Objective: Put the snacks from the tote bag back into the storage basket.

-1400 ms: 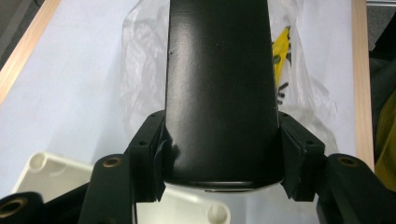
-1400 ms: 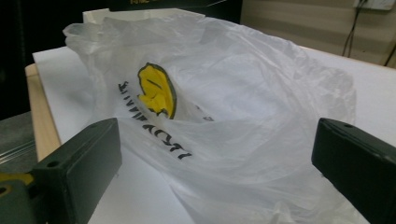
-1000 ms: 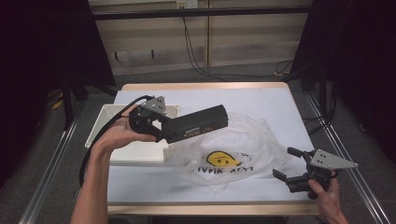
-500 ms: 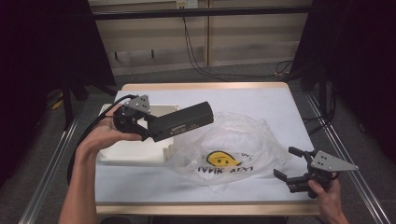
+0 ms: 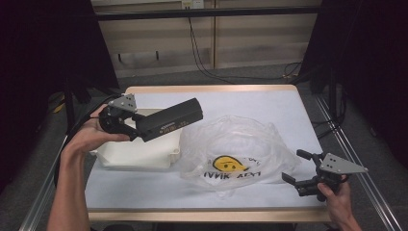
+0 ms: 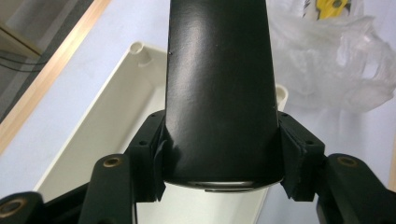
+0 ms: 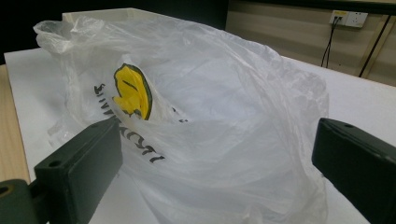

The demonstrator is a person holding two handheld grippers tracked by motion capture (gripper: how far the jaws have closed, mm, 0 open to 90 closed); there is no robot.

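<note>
left hand-held gripper (image 5: pixel 132 126) pinches black box (image 5: pixel 169 119) over white tray (image 5: pixel 137 155); right hand-held gripper (image 5: pixel 294 166) spread.

- A white-covered worktop (image 5: pixel 269 103) with a pale wooden edge (image 5: pixel 211 88) along its far side.
- A crumpled clear plastic bag (image 5: pixel 235 144), printed with a yellow smiley face (image 5: pixel 230 164), lies right of centre on the worktop.
- A wall socket (image 5: pixel 191 4) sits on the far wall; black cables (image 5: pixel 202 62) hang from it to the grey floor (image 5: pixel 231 77).
</note>
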